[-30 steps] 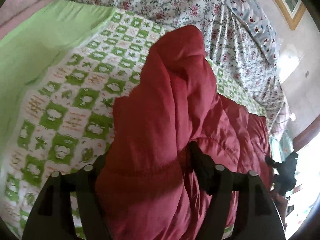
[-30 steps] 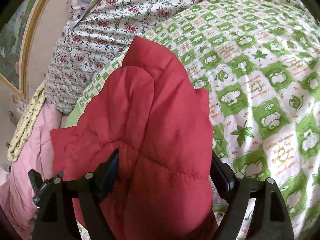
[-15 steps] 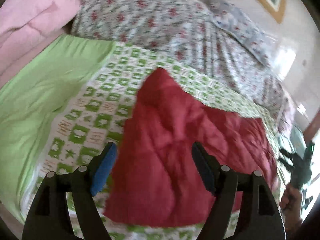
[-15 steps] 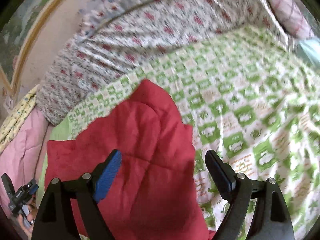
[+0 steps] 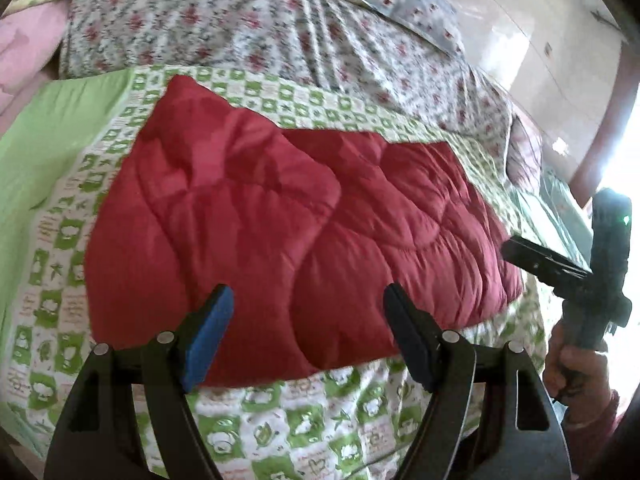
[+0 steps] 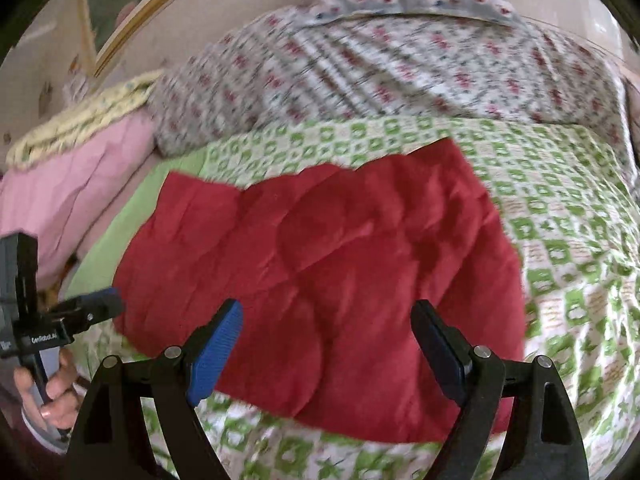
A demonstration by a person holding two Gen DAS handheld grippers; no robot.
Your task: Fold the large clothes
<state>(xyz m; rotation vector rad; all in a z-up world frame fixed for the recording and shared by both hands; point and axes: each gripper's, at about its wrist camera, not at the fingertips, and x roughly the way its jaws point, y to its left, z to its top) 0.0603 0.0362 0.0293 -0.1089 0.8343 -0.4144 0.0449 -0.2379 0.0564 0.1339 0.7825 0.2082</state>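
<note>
A red quilted padded garment point(image 5: 288, 224) lies folded flat on the bed's green-and-white patterned sheet point(image 5: 304, 420); it also shows in the right wrist view point(image 6: 340, 280). My left gripper point(image 5: 308, 332) is open and empty, held above the garment's near edge. My right gripper point(image 6: 328, 348) is open and empty, also above the near edge. Each gripper shows in the other's view: the right one point(image 5: 568, 264) at the garment's right end, the left one point(image 6: 80, 312) at its left end.
A floral quilt point(image 5: 280, 28) is piled along the back of the bed, also seen in the right wrist view point(image 6: 380, 68). A pink blanket point(image 6: 60, 200) and plain green sheet point(image 5: 44, 152) lie at the left. A framed picture point(image 6: 120, 4) hangs on the wall.
Both grippers let go of the red garment and pulled back toward the bed's near edge. The garment, held up a second ago, now lies flat and folded on the sheet.
</note>
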